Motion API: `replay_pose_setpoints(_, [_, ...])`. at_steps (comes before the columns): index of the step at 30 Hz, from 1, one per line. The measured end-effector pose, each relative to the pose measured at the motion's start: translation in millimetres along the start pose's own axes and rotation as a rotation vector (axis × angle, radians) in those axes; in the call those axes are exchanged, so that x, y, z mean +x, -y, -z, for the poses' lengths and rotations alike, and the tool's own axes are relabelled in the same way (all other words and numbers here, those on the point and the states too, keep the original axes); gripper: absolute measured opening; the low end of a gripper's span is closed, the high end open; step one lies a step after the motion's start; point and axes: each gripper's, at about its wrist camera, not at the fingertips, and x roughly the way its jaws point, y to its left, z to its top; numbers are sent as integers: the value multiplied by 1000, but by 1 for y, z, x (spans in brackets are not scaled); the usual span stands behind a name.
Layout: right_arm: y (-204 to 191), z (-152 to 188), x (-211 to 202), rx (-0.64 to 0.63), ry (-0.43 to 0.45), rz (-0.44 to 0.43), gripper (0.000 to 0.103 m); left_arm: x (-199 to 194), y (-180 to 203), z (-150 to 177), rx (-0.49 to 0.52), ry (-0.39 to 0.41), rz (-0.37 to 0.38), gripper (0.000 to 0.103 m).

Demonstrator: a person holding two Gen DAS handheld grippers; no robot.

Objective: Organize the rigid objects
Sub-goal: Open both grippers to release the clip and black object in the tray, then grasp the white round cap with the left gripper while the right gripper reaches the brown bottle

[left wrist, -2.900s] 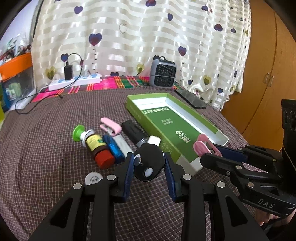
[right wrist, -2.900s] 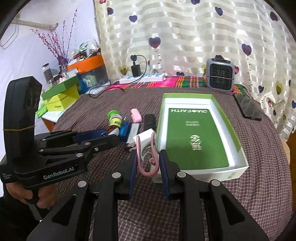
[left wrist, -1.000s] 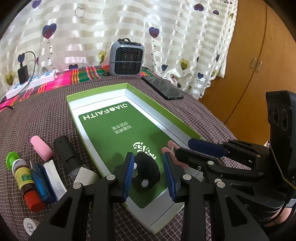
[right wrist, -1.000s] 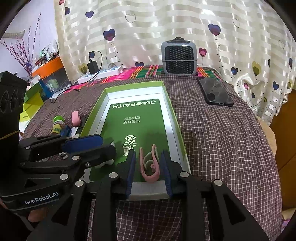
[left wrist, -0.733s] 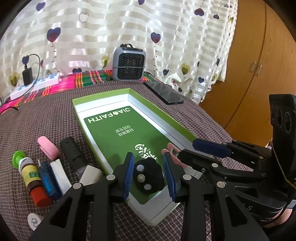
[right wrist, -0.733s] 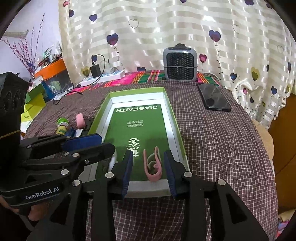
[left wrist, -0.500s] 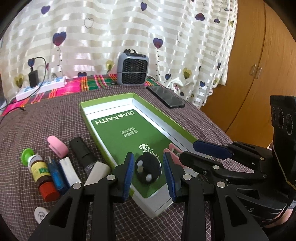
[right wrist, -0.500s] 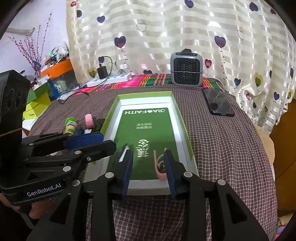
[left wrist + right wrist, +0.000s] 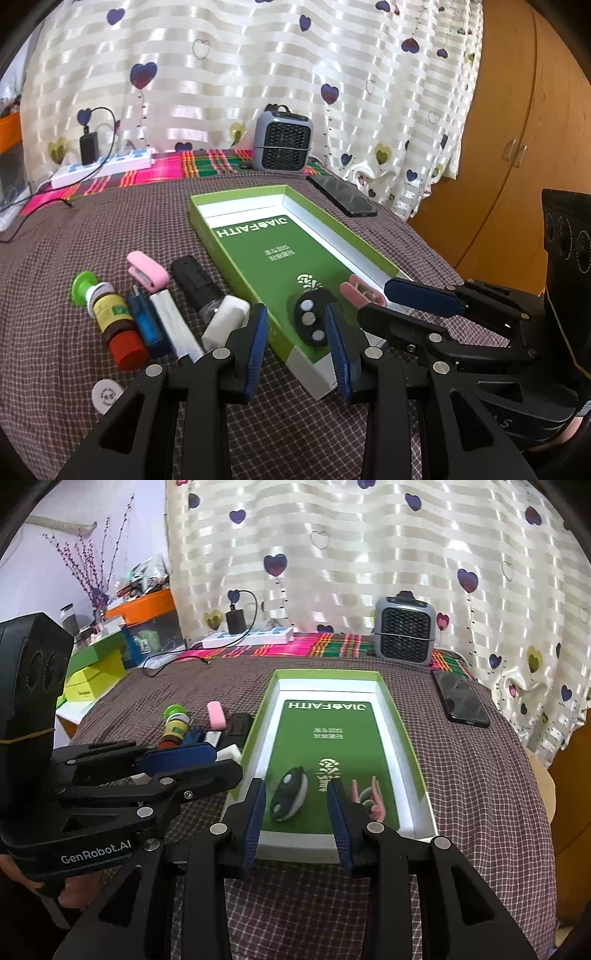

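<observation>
Two items lie in the green box (image 9: 406,738) at lower centre: a black remote (image 9: 288,799) and a pink clip (image 9: 367,797). Both the left gripper (image 9: 295,345) and the right gripper (image 9: 295,821) are seen spread, empty. Placement seems done; next, the bottle (image 9: 112,317) group at left would be fetched. "JIAOFAITH" is read inside; "GenRobot.AI" on the left gripper.
</observation>
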Motion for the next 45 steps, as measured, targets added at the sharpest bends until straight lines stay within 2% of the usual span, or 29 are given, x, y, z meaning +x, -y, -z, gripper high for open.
replay_pose_setpoints(12, [-22, 1, 1, -44, -12, -23, 36, -18, -12, 12, -8, 20, -42, 31])
replay_pose_setpoints(27, [-39, 6, 5, -75, -25, -53, 36, -31, -28, 26, -31, 26, -55, 31])
replay_pose_setpoints(38, [-46, 7, 13, -76, -31, -95, 36, -41, -67, 37, -120, 34, -132, 32])
replay_pose_setpoints(45, [-50, 8, 18, -85, -40, -115, 36, -43, -78, 42, -110, 37, -193, 37])
